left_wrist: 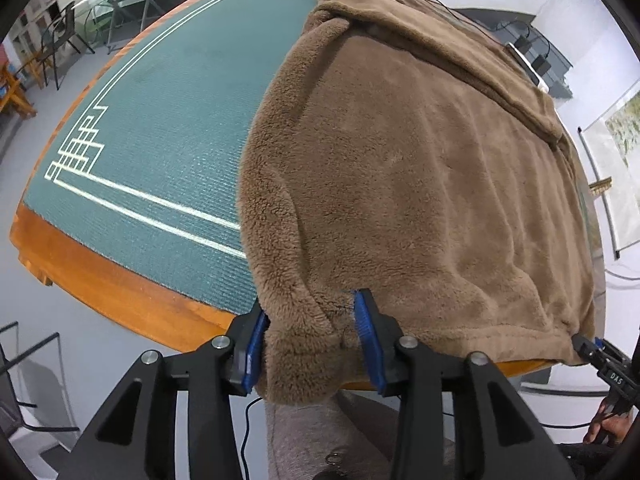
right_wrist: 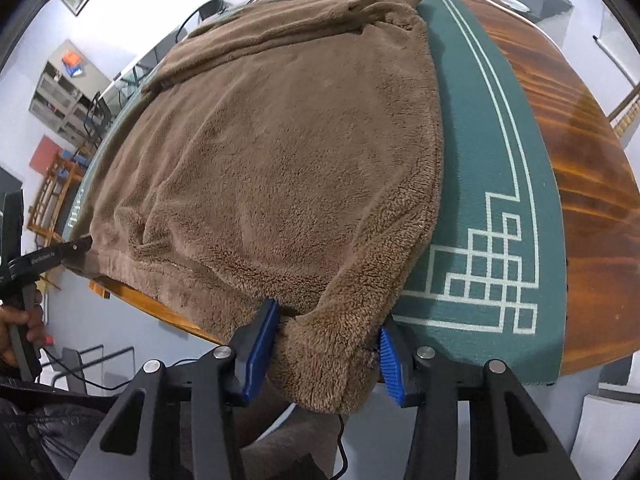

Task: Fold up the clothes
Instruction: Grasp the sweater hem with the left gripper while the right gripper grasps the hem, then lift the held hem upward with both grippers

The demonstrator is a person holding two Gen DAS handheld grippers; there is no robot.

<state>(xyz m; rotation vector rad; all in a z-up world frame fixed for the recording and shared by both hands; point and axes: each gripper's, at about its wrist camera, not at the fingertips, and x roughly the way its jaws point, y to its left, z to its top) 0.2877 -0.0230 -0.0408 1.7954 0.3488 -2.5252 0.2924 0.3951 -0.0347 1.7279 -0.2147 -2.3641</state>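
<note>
A brown fleece garment (left_wrist: 400, 168) lies spread on a green mat, its near hem hanging over the table's front edge. My left gripper (left_wrist: 310, 338) has its blue-padded jaws set wide around the garment's near left corner, the fleece bunched between them. My right gripper (right_wrist: 328, 354) stands the same way around the near right corner of the garment (right_wrist: 280, 160). Each gripper shows in the other's view: the right one (left_wrist: 592, 350) at the hem's far right end, the left one (right_wrist: 76, 249) at its far left end.
The green mat (left_wrist: 160, 152) with white line pattern covers a wooden table (right_wrist: 592, 184). A white power strip (left_wrist: 528, 70) and cables lie at the table's far side. Chairs and shelves (left_wrist: 44, 52) stand beyond on the left. My legs are below the table edge.
</note>
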